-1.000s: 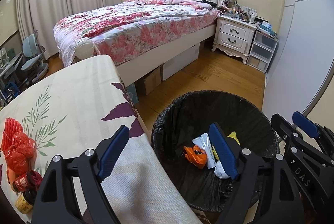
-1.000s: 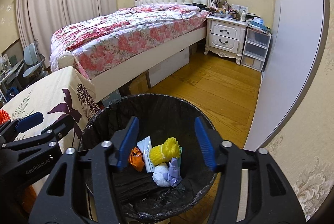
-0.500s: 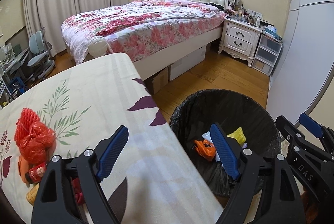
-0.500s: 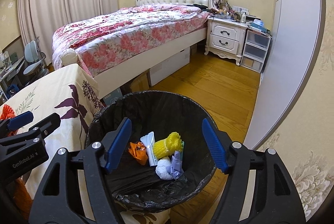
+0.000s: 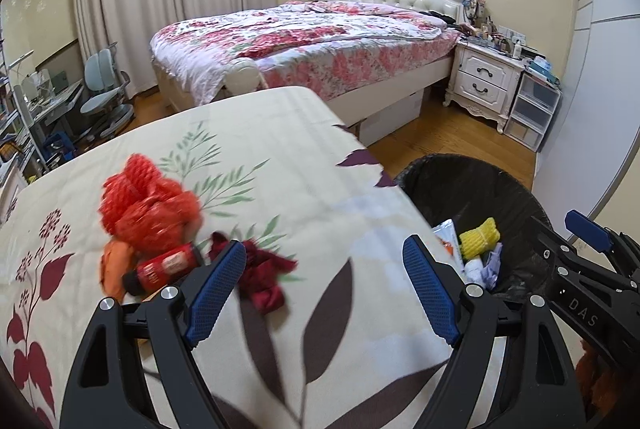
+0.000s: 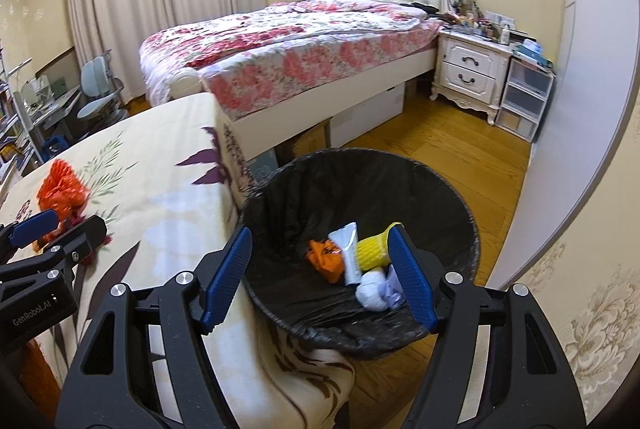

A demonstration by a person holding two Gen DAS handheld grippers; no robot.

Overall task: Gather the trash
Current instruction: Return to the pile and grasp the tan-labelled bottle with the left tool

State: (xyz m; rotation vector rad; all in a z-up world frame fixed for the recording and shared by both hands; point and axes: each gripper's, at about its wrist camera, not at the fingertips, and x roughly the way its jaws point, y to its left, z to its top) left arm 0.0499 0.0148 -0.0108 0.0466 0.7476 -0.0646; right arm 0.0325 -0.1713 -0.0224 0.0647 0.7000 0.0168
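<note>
Left gripper (image 5: pixel 324 293) wide, empty, above table (image 5: pixel 280 149); red trash (image 5: pixel 148 213) at 10 o'clock. Right gripper (image 6: pixel 320 277) wide, empty, over bin (image 6: pixel 460 213).

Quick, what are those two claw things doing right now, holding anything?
Left gripper: open, holding nothing.
Right gripper: open, holding nothing.

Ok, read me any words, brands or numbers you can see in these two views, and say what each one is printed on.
"DAS": on the black body of the right claw, seen from the left wrist view.
"GenRobot.AI": on the black body of the left claw, seen from the right wrist view.
Red bottle on the floral cloth: its label is too blurred to read.
White tube in the trash bin: no legible print.
</note>
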